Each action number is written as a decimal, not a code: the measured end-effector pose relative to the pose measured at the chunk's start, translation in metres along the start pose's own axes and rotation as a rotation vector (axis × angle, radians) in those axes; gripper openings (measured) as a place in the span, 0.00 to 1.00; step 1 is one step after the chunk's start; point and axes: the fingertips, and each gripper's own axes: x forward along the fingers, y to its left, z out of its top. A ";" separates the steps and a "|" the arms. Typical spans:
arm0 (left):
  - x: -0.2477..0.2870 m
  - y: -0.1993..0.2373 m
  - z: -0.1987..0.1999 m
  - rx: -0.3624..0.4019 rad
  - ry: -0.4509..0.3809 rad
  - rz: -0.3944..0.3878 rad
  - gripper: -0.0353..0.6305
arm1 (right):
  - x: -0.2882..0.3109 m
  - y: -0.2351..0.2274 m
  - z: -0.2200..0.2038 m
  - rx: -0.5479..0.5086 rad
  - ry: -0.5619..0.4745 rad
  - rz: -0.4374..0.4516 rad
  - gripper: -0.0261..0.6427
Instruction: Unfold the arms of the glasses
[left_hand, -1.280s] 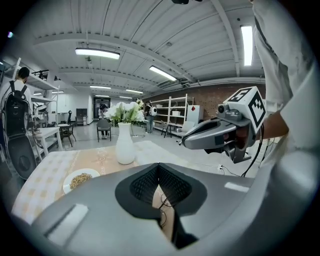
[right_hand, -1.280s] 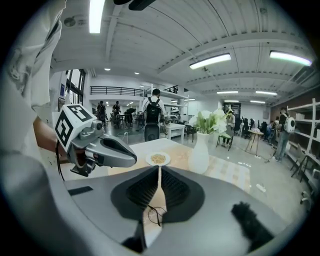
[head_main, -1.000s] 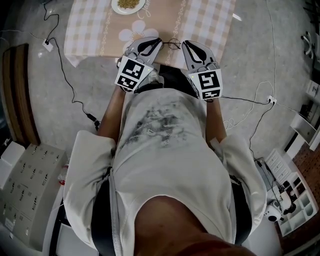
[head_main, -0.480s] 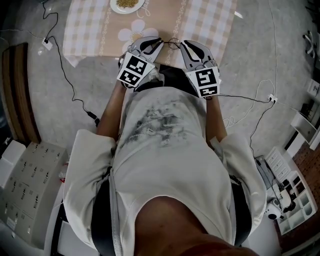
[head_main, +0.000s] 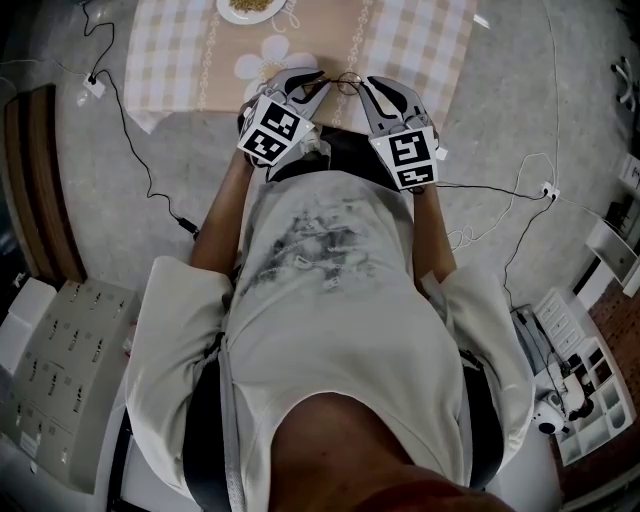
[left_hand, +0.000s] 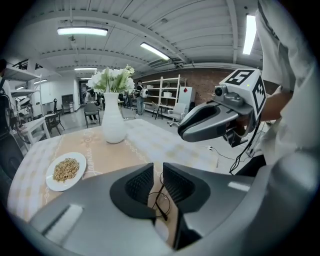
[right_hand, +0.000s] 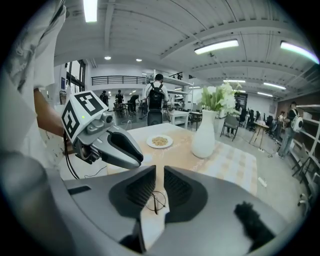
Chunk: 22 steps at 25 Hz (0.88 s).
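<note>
The wire-rimmed glasses (head_main: 346, 84) lie on the checked tablecloth (head_main: 400, 40) at the table's near edge, between the two gripper tips. The left gripper (head_main: 312, 82) and the right gripper (head_main: 372, 88) slope down toward them, forearms held close before the body. Each pair of jaws has just been opening and stands slightly apart, the frame showing through the gap, unpinched.
</note>
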 end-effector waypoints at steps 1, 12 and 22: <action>0.002 -0.001 -0.001 0.005 0.008 -0.004 0.16 | 0.001 0.000 -0.001 0.001 0.003 0.000 0.12; 0.018 -0.007 -0.017 0.063 0.091 -0.050 0.20 | 0.007 0.001 -0.013 -0.005 0.037 0.017 0.14; 0.030 -0.013 -0.029 0.090 0.148 -0.082 0.22 | 0.014 0.004 -0.024 -0.011 0.073 0.038 0.15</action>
